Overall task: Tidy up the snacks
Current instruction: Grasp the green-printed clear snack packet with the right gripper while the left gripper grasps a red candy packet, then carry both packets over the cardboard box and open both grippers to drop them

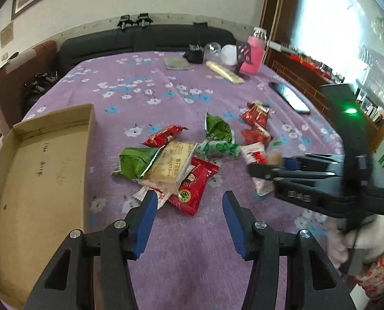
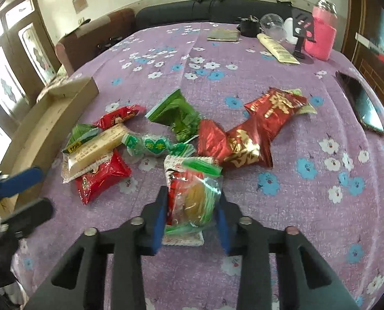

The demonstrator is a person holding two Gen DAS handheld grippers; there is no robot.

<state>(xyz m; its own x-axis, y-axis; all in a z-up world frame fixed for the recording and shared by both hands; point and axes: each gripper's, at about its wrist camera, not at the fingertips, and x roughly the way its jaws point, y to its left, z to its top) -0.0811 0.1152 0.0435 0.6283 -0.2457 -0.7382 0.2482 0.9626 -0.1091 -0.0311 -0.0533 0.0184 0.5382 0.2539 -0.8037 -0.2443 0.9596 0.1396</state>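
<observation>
Landmark: the cardboard box [image 1: 41, 180], a shallow open tray sitting on the purple flowered tablecloth [image 1: 140, 82]; its inside shows only bare cardboard with some pen marks.

Snack pile: heaped on the cloth just beside the box's long wall, on the side away from the sofa edge; a beige wafer pack [image 1: 170, 164] lies across a green packet [image 1: 135, 164] and a red round-logo packet [image 1: 193, 190].

Left gripper [image 1: 189, 206]: blue-padded fingers spread wide with nothing between them, hovering over the cloth just short of the pile; the red round-logo packet lies close ahead of the fingertips, the box off to its left.

Right gripper [image 2: 192, 211]: fingers set either side of a clear red-and-green snack pack [image 2: 192, 193]; both pads look to be against its sides, though contact on the right pad is hard to be sure of. This pack is on the far side of the pile from the box.

Red foil packets [image 2: 256, 131]: two with gold print, further from the box than the held pack.

Phone [image 2: 362, 106]: flat on the cloth, well apart from the box, near the table's edge.
</observation>
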